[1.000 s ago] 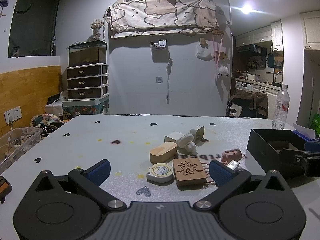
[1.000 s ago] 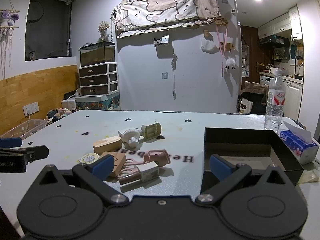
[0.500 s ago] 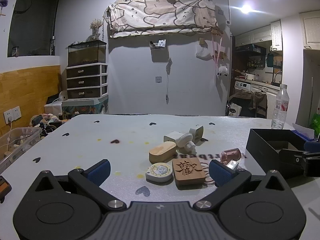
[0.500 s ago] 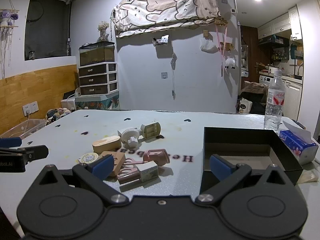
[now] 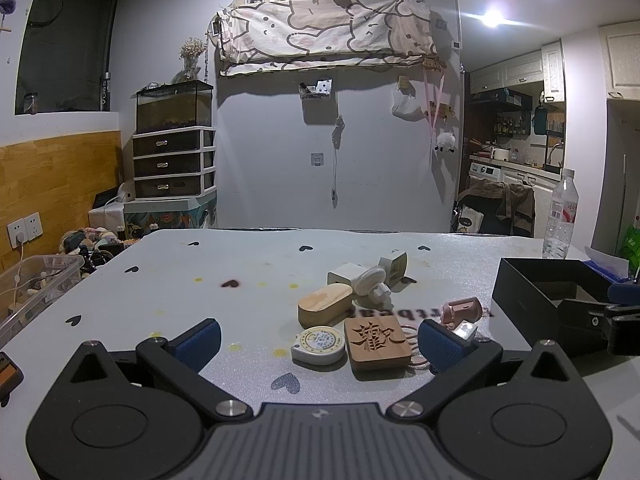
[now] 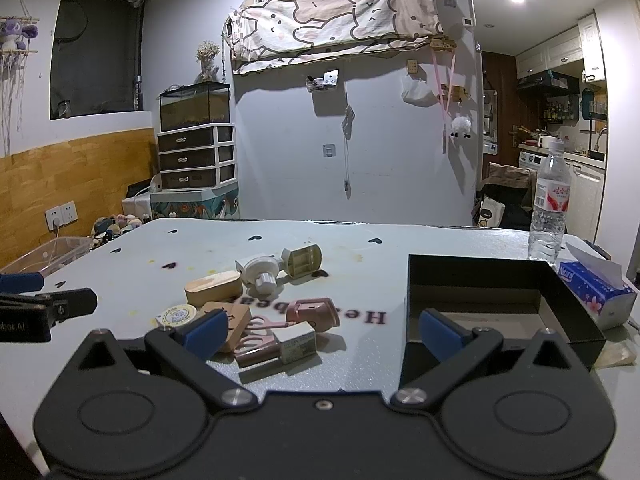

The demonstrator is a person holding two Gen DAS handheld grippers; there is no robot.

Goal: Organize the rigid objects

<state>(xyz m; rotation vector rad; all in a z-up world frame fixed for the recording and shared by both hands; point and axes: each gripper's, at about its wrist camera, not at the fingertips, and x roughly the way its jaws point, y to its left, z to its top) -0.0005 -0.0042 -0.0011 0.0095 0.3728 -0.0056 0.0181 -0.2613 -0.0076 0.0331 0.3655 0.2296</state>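
Wooden pieces, a carved square block (image 5: 377, 339) and an oval box (image 5: 325, 305), lie in a cluster of small objects mid-table with a round tape measure (image 5: 319, 345) and a pink item (image 6: 313, 313). The black box (image 6: 492, 304) sits to their right, open-topped. The left gripper (image 5: 318, 342) and right gripper (image 6: 324, 330) both hover near the table's front edge, fingers spread wide and holding nothing.

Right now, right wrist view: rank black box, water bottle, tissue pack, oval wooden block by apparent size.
1. black box
2. water bottle and tissue pack: look alike in size, and the bottle stands farther, so unranked
3. oval wooden block
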